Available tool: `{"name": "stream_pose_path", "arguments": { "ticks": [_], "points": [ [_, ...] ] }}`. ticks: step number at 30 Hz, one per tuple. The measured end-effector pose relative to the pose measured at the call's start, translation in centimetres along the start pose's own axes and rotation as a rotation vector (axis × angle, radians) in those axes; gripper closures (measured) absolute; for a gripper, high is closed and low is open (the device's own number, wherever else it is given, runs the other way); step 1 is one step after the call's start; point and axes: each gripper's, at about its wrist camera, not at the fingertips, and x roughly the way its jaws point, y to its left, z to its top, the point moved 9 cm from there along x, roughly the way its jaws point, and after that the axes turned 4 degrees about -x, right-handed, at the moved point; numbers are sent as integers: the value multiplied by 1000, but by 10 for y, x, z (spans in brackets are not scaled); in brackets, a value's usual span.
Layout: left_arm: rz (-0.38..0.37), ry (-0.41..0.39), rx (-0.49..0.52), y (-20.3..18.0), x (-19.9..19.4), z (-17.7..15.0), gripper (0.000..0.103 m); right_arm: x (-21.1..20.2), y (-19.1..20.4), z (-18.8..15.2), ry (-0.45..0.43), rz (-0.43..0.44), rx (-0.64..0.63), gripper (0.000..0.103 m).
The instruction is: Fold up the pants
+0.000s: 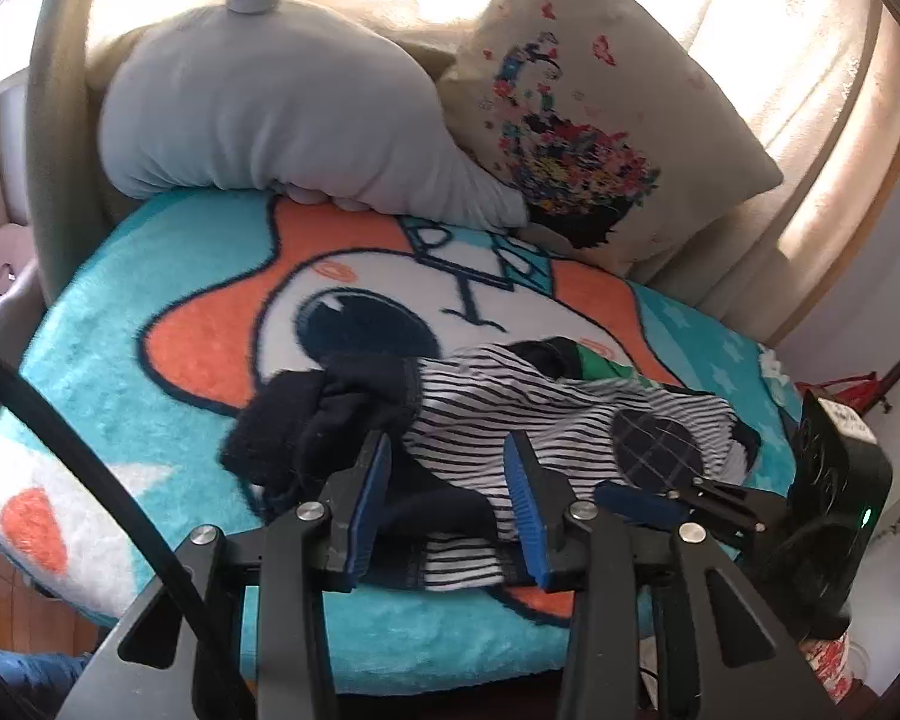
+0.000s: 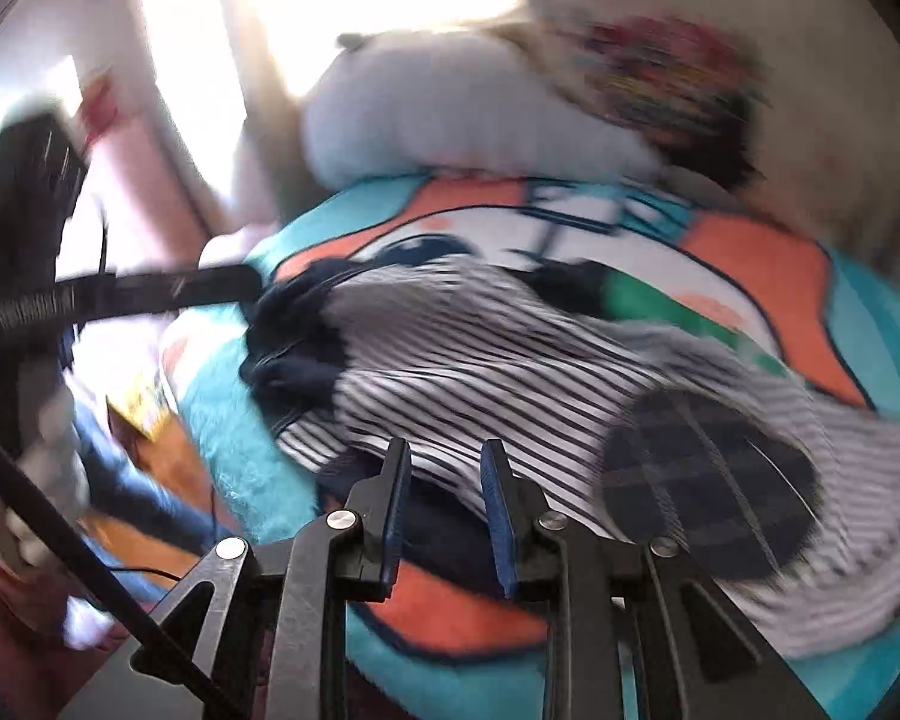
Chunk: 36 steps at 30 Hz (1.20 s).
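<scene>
The striped black-and-white pants lie crumpled on a round teal and orange cartoon mat. They have a dark navy waistband bunched at the left and a dark plaid knee patch. My left gripper is open, its blue pads either side of the near edge of the pants. My right gripper is open over the same near edge of the pants, and it shows in the left wrist view at the right. The right wrist view is motion-blurred.
A grey plush cushion and a beige flower-print pillow lean at the back of the mat. Bright curtains hang behind. A black cable crosses the left. The left gripper's body shows at the left in the right wrist view.
</scene>
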Motion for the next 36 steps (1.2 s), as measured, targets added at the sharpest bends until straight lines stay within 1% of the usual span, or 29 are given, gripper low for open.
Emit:
{"name": "stream_pose_path", "arguments": {
  "ticks": [2,5,6,7,8,9,11,12,16,20,21,22,23,25,27,28,29,30,31,32,33,34,35,36],
  "points": [
    [28,-10,-10,10,-2,2,64,12,7,4,6,3,-39,78],
    [50,-11,-24,23,-4,4,64,19,20,7,5,50,-70,78],
    [58,-10,-30,27,-3,5,64,23,26,10,0,60,-85,73],
    [59,-8,-37,29,-2,6,64,31,32,14,-4,61,-98,64],
    [58,-6,-42,30,-2,6,64,36,33,17,-5,52,-113,62],
    [57,-4,-46,31,0,6,64,38,32,16,6,42,-124,63],
    [57,-2,-44,31,0,6,64,48,31,12,64,46,-115,93],
    [57,-2,-40,31,0,7,64,51,29,10,78,57,-88,95],
    [48,-5,-24,22,3,12,63,38,25,13,45,84,-39,97],
    [16,1,0,1,17,18,57,16,40,3,27,157,-25,97],
    [12,13,11,-4,26,17,57,15,45,-2,37,190,-13,97],
    [8,25,15,-7,32,16,57,15,47,-8,48,206,-3,97],
    [-2,50,19,-10,43,11,57,18,47,-17,68,201,-3,97],
    [19,98,25,-9,65,0,57,20,44,-26,89,181,-3,97],
    [42,133,19,-2,79,-11,57,10,29,-27,63,192,71,97],
    [44,141,15,1,83,-16,57,1,15,-24,23,182,130,97],
    [41,141,18,2,84,-18,57,-7,-3,-20,-21,129,177,96],
    [38,134,25,3,84,-19,57,-12,-17,-18,-46,80,209,93],
    [39,135,30,3,83,-22,57,-14,-31,-17,-56,45,241,92],
    [40,136,30,3,84,-24,57,-13,-51,-22,-39,17,298,92],
    [42,134,31,4,84,-24,57,-12,-63,-26,-22,-3,331,92],
    [45,130,34,4,84,-25,57,-12,-80,-34,-7,-35,361,97],
    [48,130,37,4,84,-26,57,-17,-92,-40,-17,-24,383,99],
    [54,131,44,4,85,-26,57,-28,-107,-46,-31,-40,406,99]
  ]
}}
